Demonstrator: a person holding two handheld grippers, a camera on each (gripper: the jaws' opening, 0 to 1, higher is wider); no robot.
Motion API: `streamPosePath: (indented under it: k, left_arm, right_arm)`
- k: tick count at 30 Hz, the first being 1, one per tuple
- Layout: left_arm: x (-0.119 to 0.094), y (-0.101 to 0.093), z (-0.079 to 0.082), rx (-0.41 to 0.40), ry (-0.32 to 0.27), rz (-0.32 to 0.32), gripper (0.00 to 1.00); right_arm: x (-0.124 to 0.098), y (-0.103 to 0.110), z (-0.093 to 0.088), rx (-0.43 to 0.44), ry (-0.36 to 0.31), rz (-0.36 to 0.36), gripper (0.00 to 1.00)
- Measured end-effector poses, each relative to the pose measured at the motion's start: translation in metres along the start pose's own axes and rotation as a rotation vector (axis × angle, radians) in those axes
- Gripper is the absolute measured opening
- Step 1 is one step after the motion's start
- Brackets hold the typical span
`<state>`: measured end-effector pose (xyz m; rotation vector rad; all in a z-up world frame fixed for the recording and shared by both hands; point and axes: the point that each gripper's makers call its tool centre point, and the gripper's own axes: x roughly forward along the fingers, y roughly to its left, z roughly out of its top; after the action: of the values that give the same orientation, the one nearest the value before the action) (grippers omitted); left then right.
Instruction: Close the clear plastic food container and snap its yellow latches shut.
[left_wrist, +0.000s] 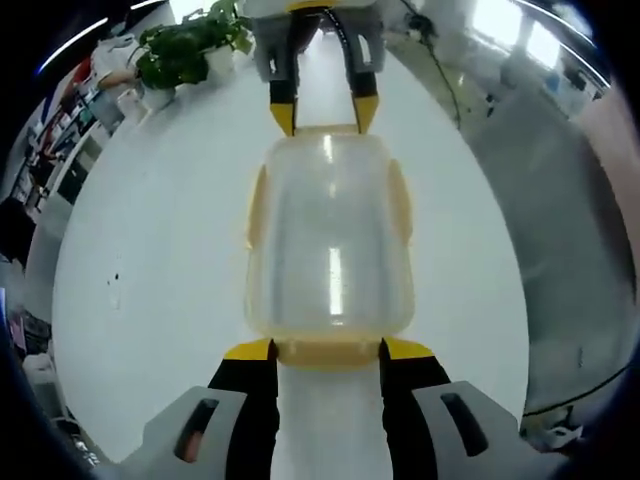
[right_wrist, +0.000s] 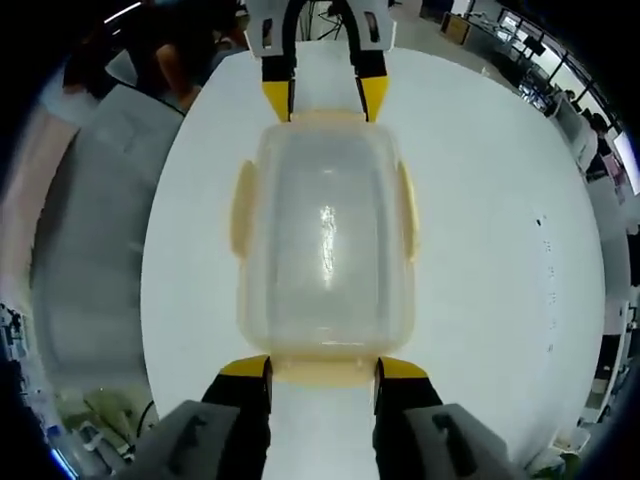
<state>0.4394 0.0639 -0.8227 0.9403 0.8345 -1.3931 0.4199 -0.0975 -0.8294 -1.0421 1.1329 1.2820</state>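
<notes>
On the white round table (left_wrist: 150, 300), well in from its edge, rests the clear rectangular plastic food container with its pale yellow latches (left_wrist: 330, 240); its lid lies on top of it; a yellow latch flap shows on each long side and at each short end; whether any flap is snapped home I cannot tell.

From the left gripper view, the left gripper (left_wrist: 328, 350) rises from the bottom with black jaws tipped in yellow; the jaws stand apart, one tip at each bottom corner of the container, flanking the yellow end latch (left_wrist: 330, 352); the tips sit just beside or touching that end, and which of the two I cannot tell; at the far end the right gripper (left_wrist: 325, 112) comes in from the top, its yellow tips likewise apart and close against the opposite end.

From the right gripper view the same container (right_wrist: 325, 250) lies lengthwise; the right gripper (right_wrist: 322, 368) has its jaws spread to either side of the near end latch (right_wrist: 322, 372); the left gripper (right_wrist: 325, 98) meets the far end, jaws apart.

Beyond the table's far edge in the left gripper view stands a green leafy potted plant (left_wrist: 190, 45); grey floor (left_wrist: 560, 220) lies past the table's right edge.
</notes>
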Motion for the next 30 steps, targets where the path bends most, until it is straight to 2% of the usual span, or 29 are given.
streamPosePath:
  k: [5,12,15,17,20,25,30]
  left_arm:
    - [0.001,-0.001,-0.001,0.0,0.01,0.003,0.37]
    - [0.001,-0.004,0.0,-0.027,-0.012,-0.003,0.38]
    - [0.001,-0.004,-0.002,-0.045,-0.026,0.003,0.43]
    - [0.001,-0.003,-0.007,-0.035,-0.005,0.015,0.47]
    - [-0.001,-0.002,-0.012,-0.025,0.011,0.02,0.45]
    - [-0.012,0.003,-0.006,-0.052,-0.03,0.042,0.45]
    - [-0.02,0.01,-0.001,-0.051,-0.046,0.079,0.45]
  right_arm:
    - [0.001,0.0,0.001,0.012,-0.018,-0.003,0.38]
    - [0.002,0.0,-0.003,0.015,0.011,-0.009,0.39]
    - [0.003,0.0,-0.003,0.025,0.005,-0.015,0.4]
    - [0.002,0.001,-0.003,0.031,0.001,-0.017,0.41]
    - [0.001,0.003,-0.006,0.04,-0.001,-0.02,0.41]
    - [-0.008,-0.001,-0.007,0.045,-0.007,-0.04,0.41]
    - [-0.019,-0.008,-0.003,0.051,-0.026,-0.074,0.41]
